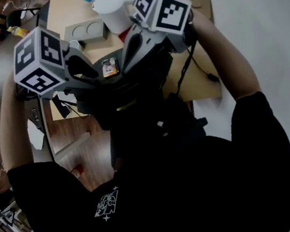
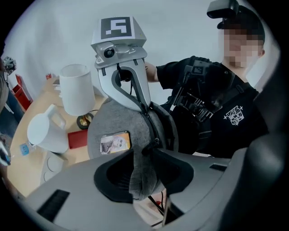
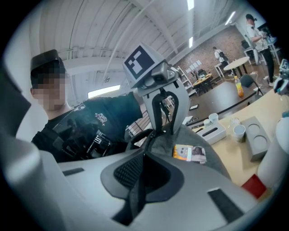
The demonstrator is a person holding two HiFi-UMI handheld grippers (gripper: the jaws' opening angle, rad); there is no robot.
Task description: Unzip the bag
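The left gripper (image 2: 143, 166) is closed at a middling width on a thick fold of the grey felt bag (image 2: 118, 122), and the fabric fills the gap between its jaws at the lower centre of the left gripper view. The right gripper (image 3: 137, 180) is clamped almost flat on a thin dark strip of the same bag's edge, at the lower centre of its own view. In the head view the bag is seen held up between the two tools at the centre of the frame, off the wooden table (image 1: 67, 13) at the top.

The coming move is judged to turn on the zipper (image 2: 148, 124). It is seen as a dark line along the bag's curved rim — from the left gripper's jaw tips at the bottom centre of the left gripper view straight up to the right gripper's tips at upper centre. Its long axis thus lies along the line joining the two tools.

A small dark piece, taken to be the zipper pull (image 2: 152, 145), sits just beside the jaw at the right of that frame. Whether it is inside the grip cannot be told. The left gripper is much the nearer to it, and the right is placed at the far end as an anchor. To open the bag, the pull would probably have to be taken by the left gripper and drawn along that line — with the rim kept taut from the other end.
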